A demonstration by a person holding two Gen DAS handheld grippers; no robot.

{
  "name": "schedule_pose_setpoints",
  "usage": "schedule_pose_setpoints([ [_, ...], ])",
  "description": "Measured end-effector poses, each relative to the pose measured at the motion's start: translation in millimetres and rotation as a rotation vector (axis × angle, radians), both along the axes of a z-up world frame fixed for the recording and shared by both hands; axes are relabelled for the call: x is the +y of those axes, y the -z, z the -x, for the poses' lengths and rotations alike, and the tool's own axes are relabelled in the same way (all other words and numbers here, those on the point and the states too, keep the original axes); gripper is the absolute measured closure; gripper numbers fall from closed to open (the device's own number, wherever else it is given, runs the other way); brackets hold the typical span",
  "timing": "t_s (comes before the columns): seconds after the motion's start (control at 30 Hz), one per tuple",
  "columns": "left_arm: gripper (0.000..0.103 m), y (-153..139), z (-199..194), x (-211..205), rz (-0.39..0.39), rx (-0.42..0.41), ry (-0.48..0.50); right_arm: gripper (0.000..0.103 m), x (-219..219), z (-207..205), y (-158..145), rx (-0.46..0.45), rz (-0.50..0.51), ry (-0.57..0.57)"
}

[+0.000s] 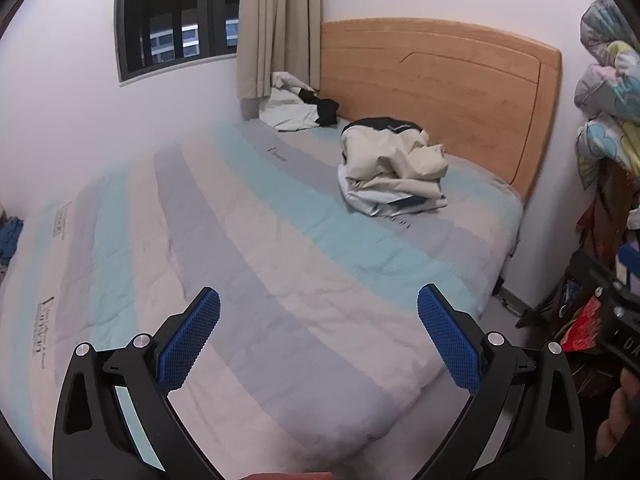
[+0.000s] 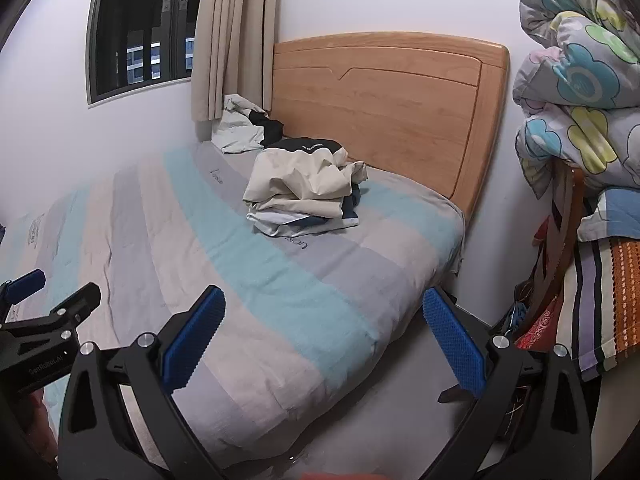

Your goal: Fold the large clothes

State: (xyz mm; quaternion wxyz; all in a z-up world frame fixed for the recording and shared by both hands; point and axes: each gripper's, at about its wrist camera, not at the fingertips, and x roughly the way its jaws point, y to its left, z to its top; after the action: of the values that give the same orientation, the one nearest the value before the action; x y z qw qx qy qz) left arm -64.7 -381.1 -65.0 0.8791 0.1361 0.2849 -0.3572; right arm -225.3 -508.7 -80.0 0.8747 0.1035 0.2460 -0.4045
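A crumpled cream and black jacket (image 1: 390, 160) lies heaped on other folded clothes near the head of the striped bed (image 1: 248, 248); it also shows in the right wrist view (image 2: 304, 184). A second crumpled white and black garment (image 1: 294, 104) lies in the far corner by the curtain. My left gripper (image 1: 318, 336) is open and empty, held above the near part of the bed. My right gripper (image 2: 323, 338) is open and empty, above the bed's near right corner. The left gripper (image 2: 40, 300) shows at the left edge of the right wrist view.
A wooden headboard (image 1: 440, 88) stands at the far end. A window (image 1: 176, 12) and beige curtain (image 1: 276, 28) are on the far wall. Rolled floral quilts (image 2: 580, 80) and stacked bedding (image 2: 600, 304) pile up at the right, close to the bed's edge.
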Motion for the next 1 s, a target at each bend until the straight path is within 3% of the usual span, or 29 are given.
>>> schedule_pose_setpoints([
  [1.0,0.006,13.2,-1.4,-18.1,-0.012,0.012,0.01,0.008,-11.2,-4.8,6.3,0.019,0.01,0.006],
])
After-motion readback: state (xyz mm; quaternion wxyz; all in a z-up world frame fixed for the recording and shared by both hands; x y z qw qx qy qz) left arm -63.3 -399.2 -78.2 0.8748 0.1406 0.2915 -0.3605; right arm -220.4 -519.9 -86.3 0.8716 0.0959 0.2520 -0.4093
